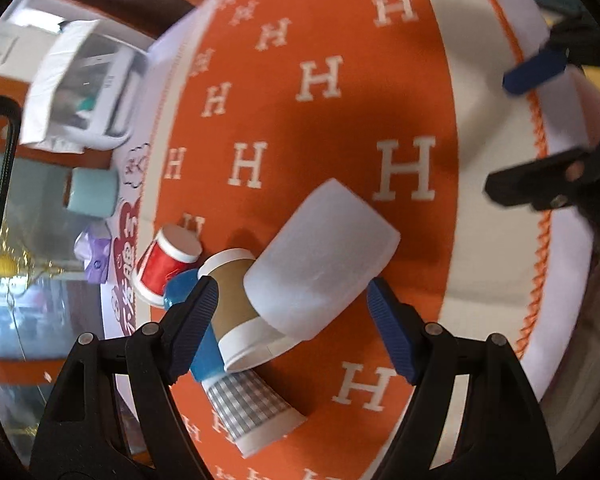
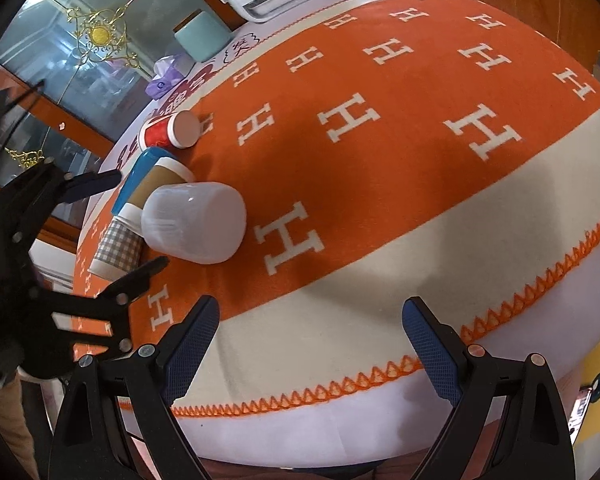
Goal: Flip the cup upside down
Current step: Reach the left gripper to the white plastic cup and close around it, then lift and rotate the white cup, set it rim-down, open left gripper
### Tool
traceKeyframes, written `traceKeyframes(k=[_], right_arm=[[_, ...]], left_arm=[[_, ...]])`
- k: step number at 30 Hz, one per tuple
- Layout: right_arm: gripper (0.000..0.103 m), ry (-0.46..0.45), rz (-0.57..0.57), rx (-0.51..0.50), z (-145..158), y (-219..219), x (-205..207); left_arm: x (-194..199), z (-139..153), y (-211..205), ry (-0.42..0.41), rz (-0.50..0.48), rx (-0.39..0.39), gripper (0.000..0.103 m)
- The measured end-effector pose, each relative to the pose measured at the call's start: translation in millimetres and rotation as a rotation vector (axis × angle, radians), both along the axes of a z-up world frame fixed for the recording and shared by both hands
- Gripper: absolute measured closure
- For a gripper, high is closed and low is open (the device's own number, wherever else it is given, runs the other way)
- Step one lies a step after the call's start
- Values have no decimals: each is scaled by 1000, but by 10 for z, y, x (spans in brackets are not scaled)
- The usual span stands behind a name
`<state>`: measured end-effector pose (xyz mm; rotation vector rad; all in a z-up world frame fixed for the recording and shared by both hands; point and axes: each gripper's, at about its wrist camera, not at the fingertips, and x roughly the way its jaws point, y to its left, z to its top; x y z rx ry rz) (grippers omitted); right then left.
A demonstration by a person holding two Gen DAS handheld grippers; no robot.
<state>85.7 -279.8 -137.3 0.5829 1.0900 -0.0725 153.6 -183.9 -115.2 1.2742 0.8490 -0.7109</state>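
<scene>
five cups (image 1: 320,256) inverted on orange blanket (image 1: 340,120), contents hidden.

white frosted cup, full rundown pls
The white frosted cup is translucent and plastic-looking, plain, wide and the largest of the cups. It stands upside down on the orange blanket, flat base up, rim down. It sits against the brown paper cup and close to the grey checked cup. The left claw is open with its fingers either side of the cup, not visibly touching it.
</scene>
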Motion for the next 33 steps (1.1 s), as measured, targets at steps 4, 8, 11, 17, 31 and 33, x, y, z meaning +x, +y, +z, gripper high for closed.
traceKeyframes(k=[4,8,11,17,31,33], right_arm=[[9,16,-17,13,-48,-60,1],[9,24,-33,22,-84,-117,-15],[9,26,-43,19,-96,-150,-20],[9,27,-57,14,-103,-213,-26],[9,-4,-33,14,55,-146,-121],[9,-10,-21,13,89,-106,-135]], left_arm=[[81,-141,-91,47,-30,41,28],[140,-331,-191,83,-65,102,28],[153,-533,-262,46,-102,164,28],[251,-556,-376,49,-68,138,36],[351,40,-143,153,302,-30,44],[264,153,-43,143,323,-62,45]])
